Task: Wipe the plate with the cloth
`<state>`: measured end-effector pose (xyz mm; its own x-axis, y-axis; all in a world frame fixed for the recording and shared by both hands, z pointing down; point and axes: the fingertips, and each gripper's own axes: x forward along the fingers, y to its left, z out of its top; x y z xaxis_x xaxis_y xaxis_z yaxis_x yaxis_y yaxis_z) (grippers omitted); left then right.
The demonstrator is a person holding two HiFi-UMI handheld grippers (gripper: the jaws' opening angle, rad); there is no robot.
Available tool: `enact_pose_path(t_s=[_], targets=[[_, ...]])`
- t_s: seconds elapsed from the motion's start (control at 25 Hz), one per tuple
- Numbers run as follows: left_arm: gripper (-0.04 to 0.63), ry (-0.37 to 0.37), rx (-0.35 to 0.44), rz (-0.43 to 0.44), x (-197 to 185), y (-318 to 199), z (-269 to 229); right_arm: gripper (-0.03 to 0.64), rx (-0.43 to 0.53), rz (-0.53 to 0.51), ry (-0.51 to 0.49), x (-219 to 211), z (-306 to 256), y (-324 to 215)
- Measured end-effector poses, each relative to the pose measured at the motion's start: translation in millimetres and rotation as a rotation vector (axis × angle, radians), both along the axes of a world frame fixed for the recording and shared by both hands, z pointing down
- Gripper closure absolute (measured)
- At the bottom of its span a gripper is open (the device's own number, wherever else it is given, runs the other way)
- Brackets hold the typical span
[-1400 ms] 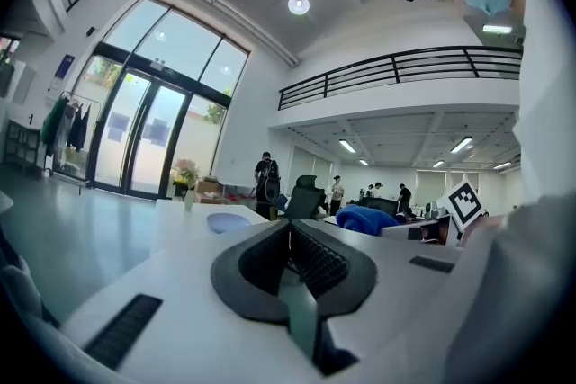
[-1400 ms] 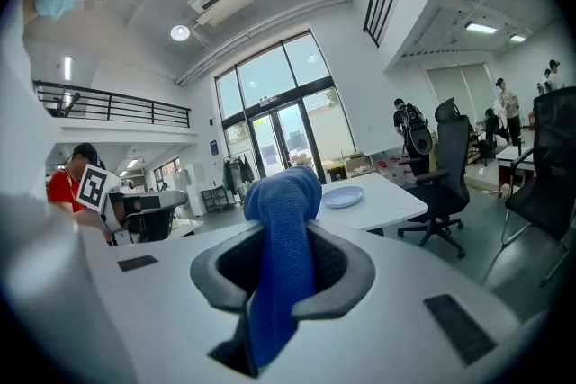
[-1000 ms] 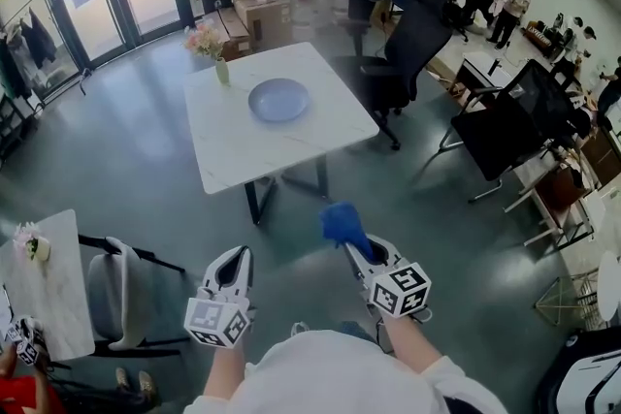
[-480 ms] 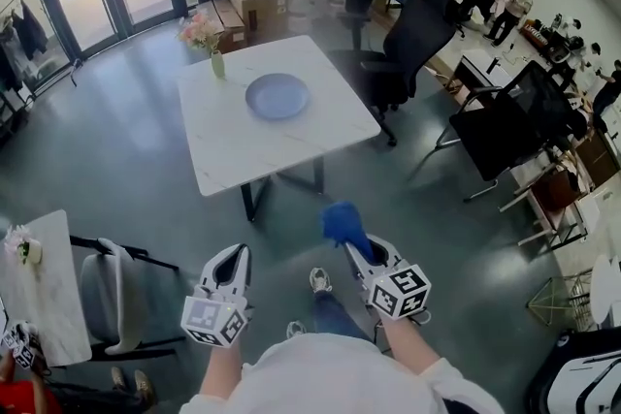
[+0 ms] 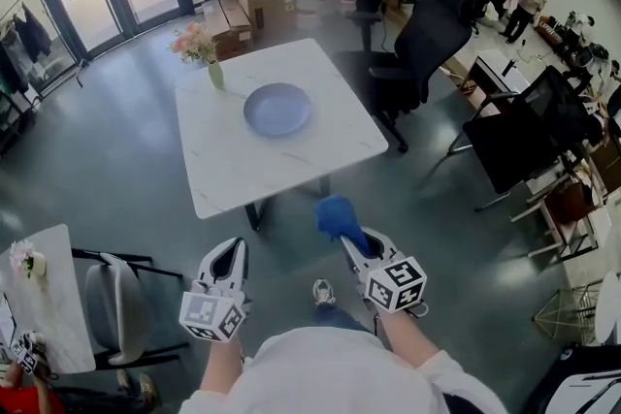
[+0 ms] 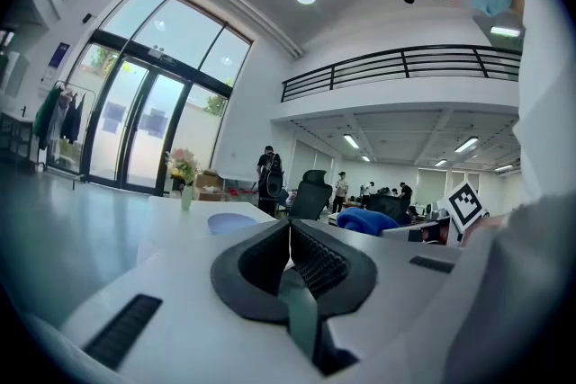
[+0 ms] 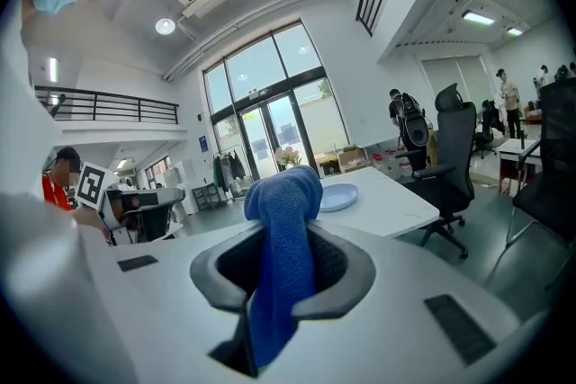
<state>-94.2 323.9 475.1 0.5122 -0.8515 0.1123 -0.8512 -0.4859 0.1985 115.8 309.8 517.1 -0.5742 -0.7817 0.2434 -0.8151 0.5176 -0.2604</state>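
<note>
Head view: plate (image 5: 277, 109) on white table (image 5: 254, 172), flower vase (image 5: 214, 75) near it, black chair (image 5: 428, 30) beside table. Right gripper (image 5: 349, 240) clamps blue cloth (image 5: 336, 215); left gripper (image 5: 233, 253) closed, empty.

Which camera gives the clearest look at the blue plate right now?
The head view: the whole plate shows from above, on the white table. The left gripper view catches only a low, edge-on sliver; the right gripper view shows it edge-on too, small, beside the cloth.
</note>
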Motion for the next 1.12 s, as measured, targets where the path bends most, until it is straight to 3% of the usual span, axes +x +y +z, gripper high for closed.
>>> enact_pose_path(t_s=[0.64, 1.12], targets=[[0.563, 0.005, -0.016, -0.101, 47, -107, 5, 0.525, -0.014, -0.127, -0.001, 36, 7, -120], [0.563, 0.023, -0.072, -0.135, 29, -148, 27, 0.525, -0.055, -0.161, -0.012, 13, 24, -165]])
